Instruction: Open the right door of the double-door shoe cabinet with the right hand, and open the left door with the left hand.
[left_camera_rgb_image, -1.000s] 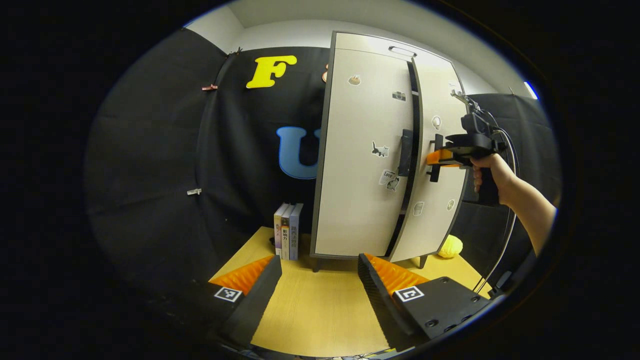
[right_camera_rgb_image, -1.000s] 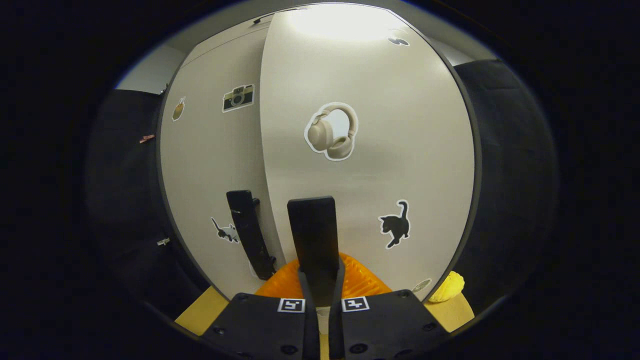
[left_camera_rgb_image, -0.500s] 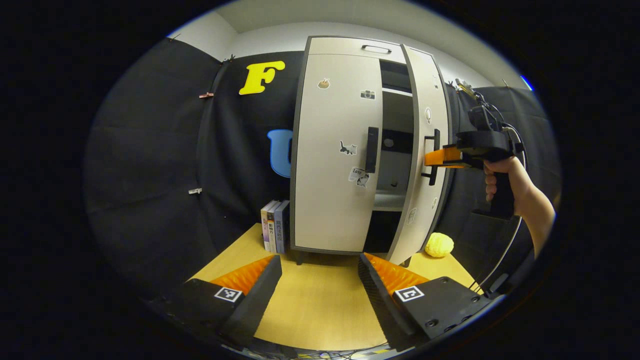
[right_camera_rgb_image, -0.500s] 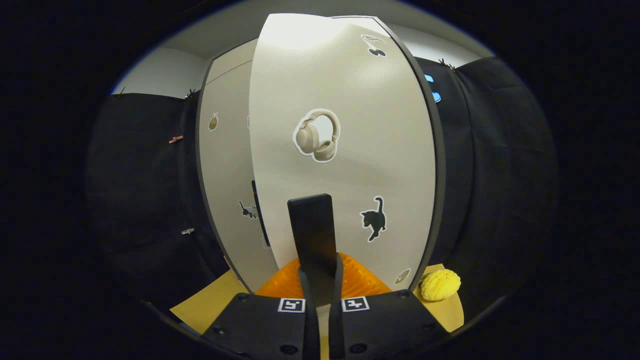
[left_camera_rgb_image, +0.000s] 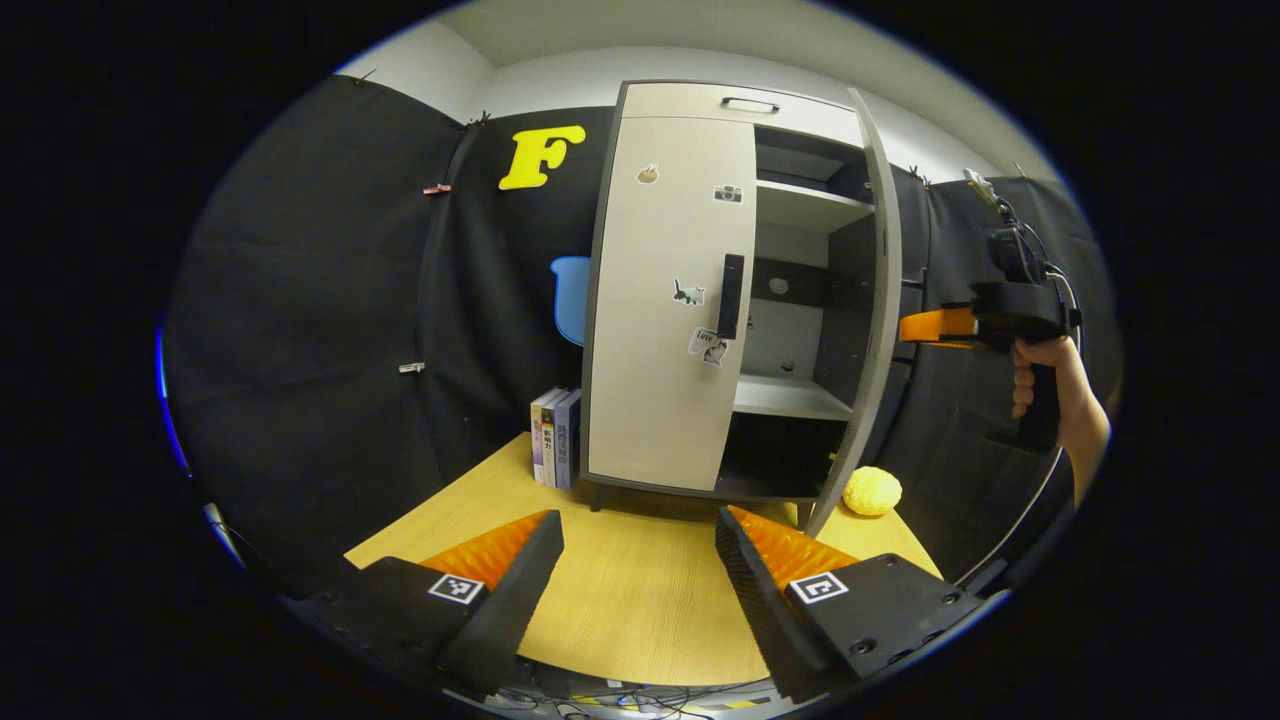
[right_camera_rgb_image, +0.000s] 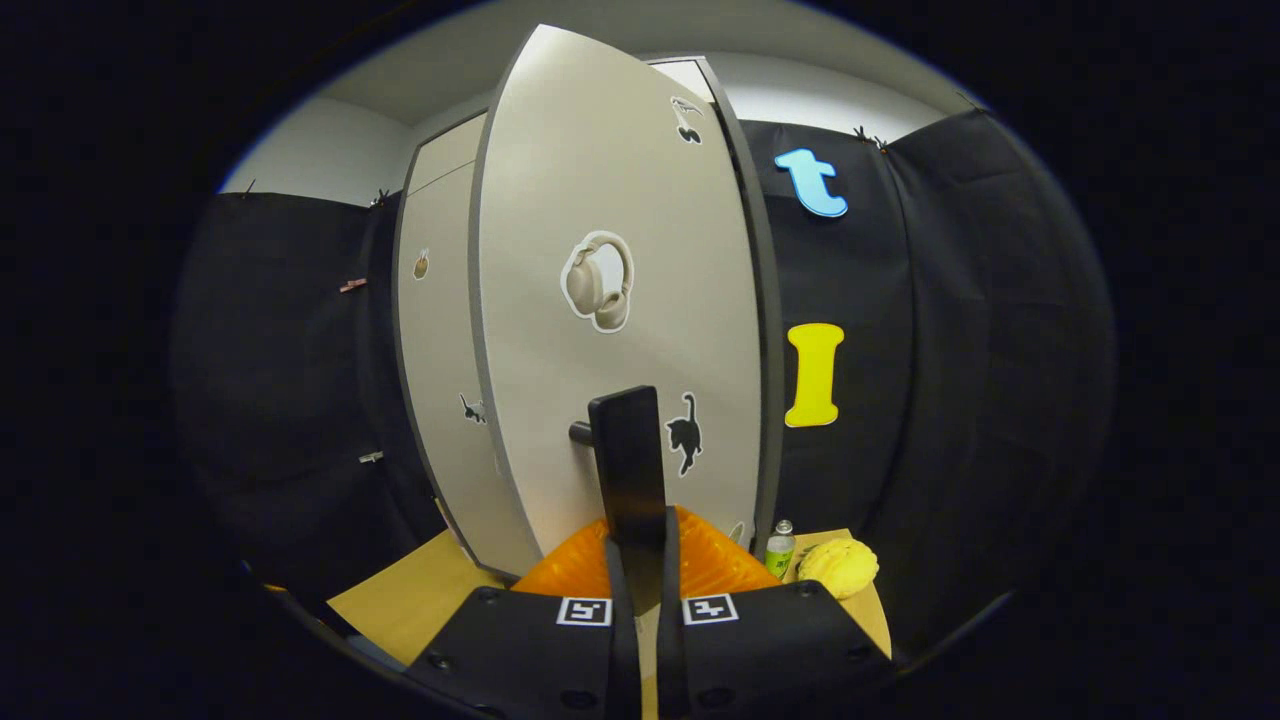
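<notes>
My right gripper clamps right door handle, door swung wide | left gripper fingers apart, left door unopened

Door-hidden right gripper tips

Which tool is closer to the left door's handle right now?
Left. The left tool hangs open over the table, facing the left door's handle; the right tool is clamped on the swung-out right door's handle.

Right door now wide open, right hand-held gripper farther out.
</notes>
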